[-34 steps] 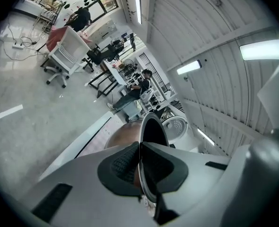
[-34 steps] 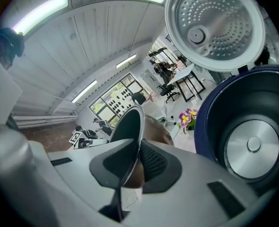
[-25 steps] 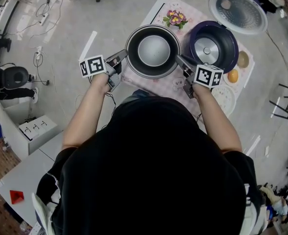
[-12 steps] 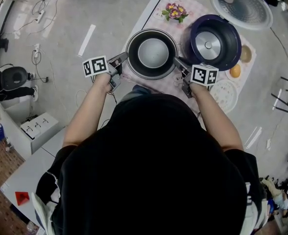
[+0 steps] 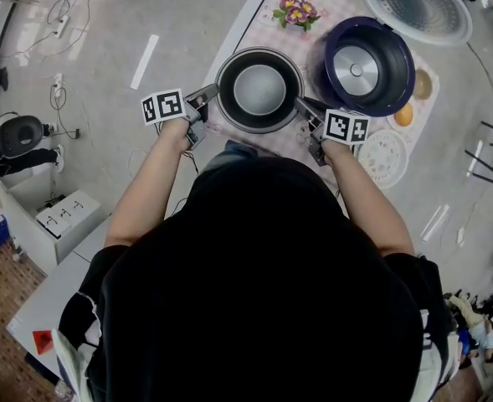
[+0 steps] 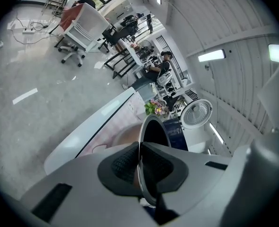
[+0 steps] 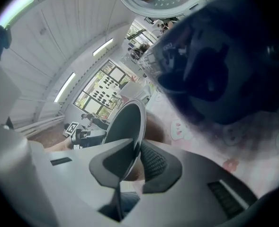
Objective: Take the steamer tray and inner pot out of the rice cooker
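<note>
At the near left edge of the table, the left gripper (image 5: 213, 93) is clamped on the left rim of the inner pot (image 5: 259, 89). The left gripper view shows its ribbed pads closed on the thin metal lip (image 6: 139, 167), one pad inside the pot wall and one outside.

Centre: the inner pot, dark outside with a pale grey bowl, is held between the two grippers over the pink patterned cloth (image 5: 271, 141). It sits just left of the rice cooker and clear of it. Whether its base touches the cloth cannot be told. A pot of flowers (image 5: 295, 11) stands beyond it, on the far side.

Right of the pot, the right gripper (image 5: 300, 105) is likewise closed on the opposite rim. Its own view shows the lip pinched between its pads (image 7: 132, 162).

Further right, the rice cooker (image 5: 394, 78) stands with its lid (image 5: 418, 7) raised and its cavity empty, so the heating plate is exposed. Near it on the right lies a pale round perforated piece (image 5: 382, 156), probably the steamer tray, with an orange (image 5: 403, 117) just beyond it.

Progress: both parts appear to be out of the cooker. What seems to be left is to set the pot down and release both grips.
</note>
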The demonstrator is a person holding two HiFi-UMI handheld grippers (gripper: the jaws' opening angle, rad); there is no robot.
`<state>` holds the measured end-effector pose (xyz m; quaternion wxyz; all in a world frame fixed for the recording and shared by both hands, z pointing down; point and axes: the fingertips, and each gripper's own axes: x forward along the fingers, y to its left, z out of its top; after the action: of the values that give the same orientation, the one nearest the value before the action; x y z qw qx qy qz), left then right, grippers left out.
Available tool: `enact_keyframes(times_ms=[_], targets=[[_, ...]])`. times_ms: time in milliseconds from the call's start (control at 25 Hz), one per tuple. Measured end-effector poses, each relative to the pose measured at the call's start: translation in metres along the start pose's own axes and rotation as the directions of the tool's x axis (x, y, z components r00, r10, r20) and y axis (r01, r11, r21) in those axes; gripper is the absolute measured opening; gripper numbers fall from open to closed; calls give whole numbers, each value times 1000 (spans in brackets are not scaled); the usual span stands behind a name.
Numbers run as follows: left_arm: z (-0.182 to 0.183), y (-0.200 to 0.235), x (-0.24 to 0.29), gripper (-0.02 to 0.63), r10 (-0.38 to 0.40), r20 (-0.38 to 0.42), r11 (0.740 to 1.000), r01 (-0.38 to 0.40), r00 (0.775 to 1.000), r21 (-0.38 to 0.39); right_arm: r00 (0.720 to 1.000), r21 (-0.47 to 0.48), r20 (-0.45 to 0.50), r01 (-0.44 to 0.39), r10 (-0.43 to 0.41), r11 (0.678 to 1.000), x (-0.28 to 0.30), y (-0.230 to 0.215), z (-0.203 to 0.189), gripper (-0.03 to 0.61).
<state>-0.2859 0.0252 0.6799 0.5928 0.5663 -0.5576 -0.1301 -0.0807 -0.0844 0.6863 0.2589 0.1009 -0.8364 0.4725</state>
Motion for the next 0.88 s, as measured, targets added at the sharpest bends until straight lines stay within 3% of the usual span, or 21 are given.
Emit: enact_keyframes(times_ms=[880], targets=[[11,1,13,38,-9,-37,1000,10,999,20,999,30,42,20,-21,999,1,-5,2,64]])
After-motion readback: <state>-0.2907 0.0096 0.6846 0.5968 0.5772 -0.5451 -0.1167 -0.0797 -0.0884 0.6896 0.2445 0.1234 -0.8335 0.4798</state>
